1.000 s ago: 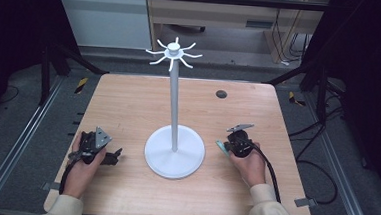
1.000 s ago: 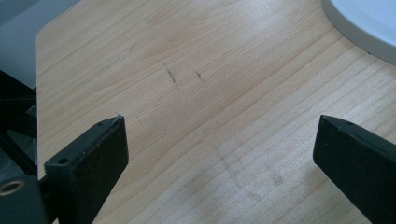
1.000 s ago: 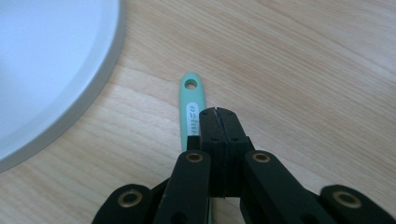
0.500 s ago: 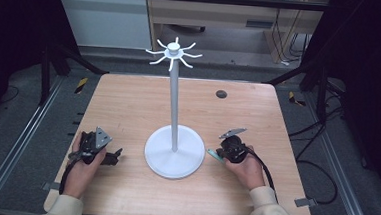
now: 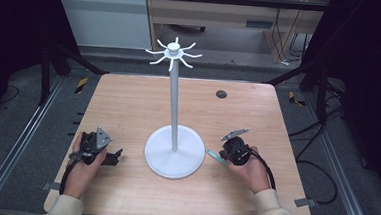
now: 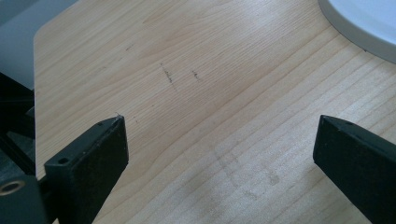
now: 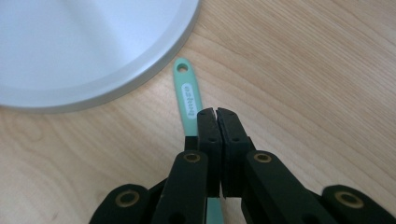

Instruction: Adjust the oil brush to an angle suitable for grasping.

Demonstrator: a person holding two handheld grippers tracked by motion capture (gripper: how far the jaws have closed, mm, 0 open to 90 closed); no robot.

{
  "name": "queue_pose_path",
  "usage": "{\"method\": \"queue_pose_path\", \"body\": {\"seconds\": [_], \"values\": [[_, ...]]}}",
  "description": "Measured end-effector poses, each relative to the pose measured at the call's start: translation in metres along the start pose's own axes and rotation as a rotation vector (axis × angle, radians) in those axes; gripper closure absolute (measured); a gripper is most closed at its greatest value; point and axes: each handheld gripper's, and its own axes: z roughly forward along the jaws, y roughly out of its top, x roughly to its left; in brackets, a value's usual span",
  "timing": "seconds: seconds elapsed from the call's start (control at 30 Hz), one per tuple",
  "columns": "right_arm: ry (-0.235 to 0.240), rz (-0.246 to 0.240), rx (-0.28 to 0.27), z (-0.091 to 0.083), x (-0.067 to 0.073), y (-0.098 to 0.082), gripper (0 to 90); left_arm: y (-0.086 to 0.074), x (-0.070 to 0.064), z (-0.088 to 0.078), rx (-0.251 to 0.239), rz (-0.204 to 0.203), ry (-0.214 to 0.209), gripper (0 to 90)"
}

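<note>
your left gripper point(image 5: 117, 156) rests on the wooden table point(image 5: 128, 103) with its jaws wide apart on nothing. the white stand point(image 5: 174, 151) rises at centre. your right gripper point(image 7: 216, 113) is clamped on a teal handle point(image 7: 187, 93) just beside the stand's base.

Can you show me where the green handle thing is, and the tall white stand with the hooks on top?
Mint-green flat handle with a hole point(image 7: 187, 95): right gripper view, its printed middle.
Tall white hook stand point(image 5: 174, 99): high view, its pole.

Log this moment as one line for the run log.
left gripper: open, empty, on table | right gripper: shut on green handle | handle tip beside stand base
</note>
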Motion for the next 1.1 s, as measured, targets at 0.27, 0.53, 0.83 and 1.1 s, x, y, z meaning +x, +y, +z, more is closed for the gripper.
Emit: {"method": "queue_pose_path", "body": {"seconds": [0.27, 0.53, 0.83, 1.1], "values": [[-0.01, -0.071, 0.058, -0.021, 0.0, -0.004, 84.2, 0.0, 0.002, 0.001, -0.012, 0.007, 0.008, 2.8], [-0.01, -0.108, 0.137, -0.026, -0.003, -0.005, 74.5, 0.0, 0.001, 0.001, -0.01, 0.008, 0.003, 2.8], [0.015, -0.136, 0.215, -0.022, -0.005, -0.007, 71.3, 0.0, 0.0, 0.001, -0.009, 0.008, -0.001, 2.8], [0.024, -0.154, 0.258, -0.016, -0.005, -0.007, 73.7, 0.0, 0.001, 0.001, -0.01, 0.011, 0.004, 2.8]]}}
